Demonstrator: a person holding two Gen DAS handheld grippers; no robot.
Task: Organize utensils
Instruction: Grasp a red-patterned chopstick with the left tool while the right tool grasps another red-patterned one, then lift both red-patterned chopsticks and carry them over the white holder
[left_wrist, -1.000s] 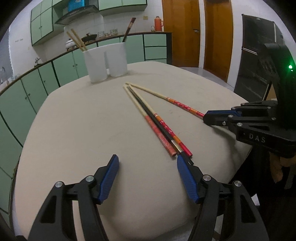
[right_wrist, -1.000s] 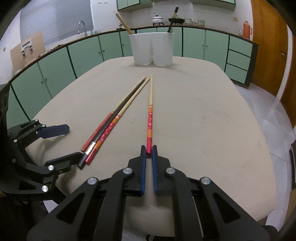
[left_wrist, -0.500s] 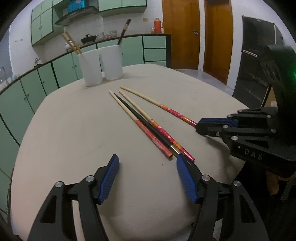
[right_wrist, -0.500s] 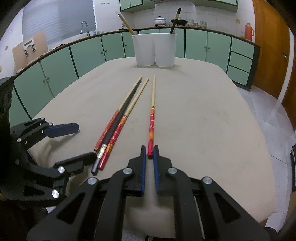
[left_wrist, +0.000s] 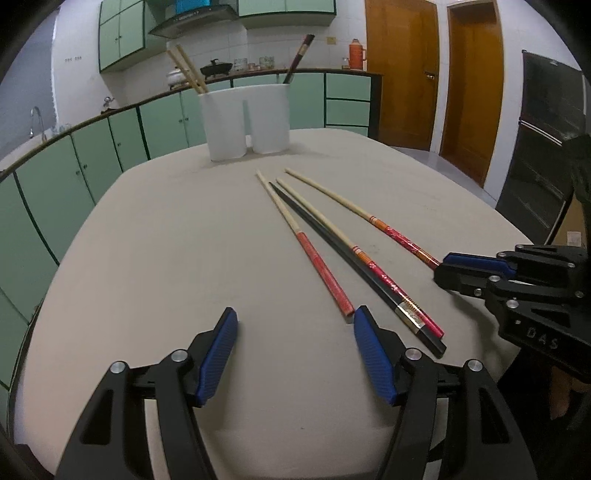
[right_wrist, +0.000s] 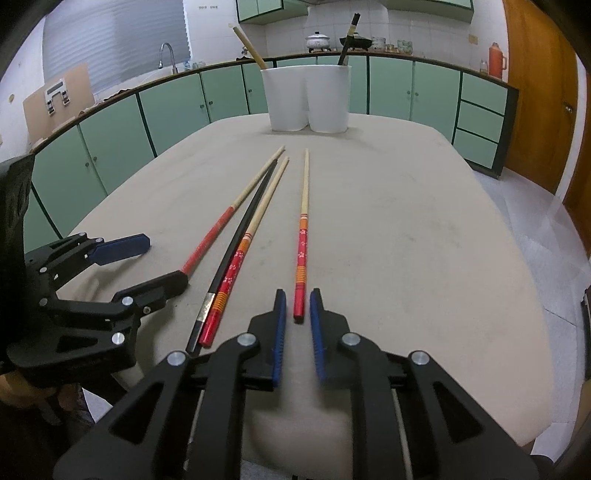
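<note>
Your right gripper (right_wrist: 297, 306) was opening, the lone chopstick (right_wrist: 302, 243) lying loose between its pads.
Your left gripper (left_wrist: 293, 332) stood open over bare table (left_wrist: 166, 258); both holder cups (right_wrist: 306, 98) hid their chopsticks' lower ends.

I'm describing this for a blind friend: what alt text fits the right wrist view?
The right gripper, jaws opening, has the red end of a lone chopstick between its fingers on a beige table. Three more chopsticks lie left of it by the open left gripper; a white holder stands at the far edge.
</note>
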